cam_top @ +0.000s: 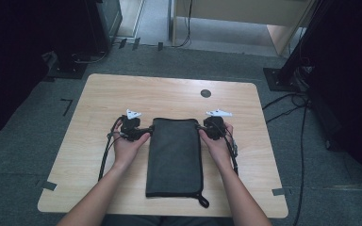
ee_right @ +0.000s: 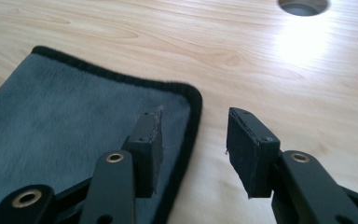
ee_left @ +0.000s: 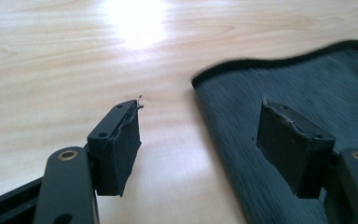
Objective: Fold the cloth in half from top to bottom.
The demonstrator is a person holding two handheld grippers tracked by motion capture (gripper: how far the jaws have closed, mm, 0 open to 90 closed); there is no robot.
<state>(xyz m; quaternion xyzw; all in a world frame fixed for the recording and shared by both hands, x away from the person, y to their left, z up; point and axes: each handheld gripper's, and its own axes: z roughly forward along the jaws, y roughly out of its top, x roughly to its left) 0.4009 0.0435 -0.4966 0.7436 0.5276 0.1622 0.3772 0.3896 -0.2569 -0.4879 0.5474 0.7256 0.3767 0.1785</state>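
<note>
A dark grey folded cloth (cam_top: pixel 174 157) with black trim lies lengthwise in the middle of the wooden table (cam_top: pixel 99 101), a black loop at its near right corner. My left gripper (cam_top: pixel 147 130) sits at the cloth's far left corner, open; in the left gripper view its jaws straddle the cloth's edge (ee_left: pixel 214 121), one pad (ee_left: pixel 121 147) over bare wood and the other over cloth (ee_left: pixel 307 93). My right gripper (cam_top: pixel 199 128) is open at the far right corner. In the right gripper view its jaws straddle the trimmed edge (ee_right: pixel 193 116) of the cloth (ee_right: pixel 65 121).
A round cable hole (cam_top: pixel 206 93) is set in the table near the far edge, also seen as the hole (ee_right: pixel 303 5) in the right gripper view. Black stands and cables sit on the grey carpet around the table. Bare wood lies on both sides of the cloth.
</note>
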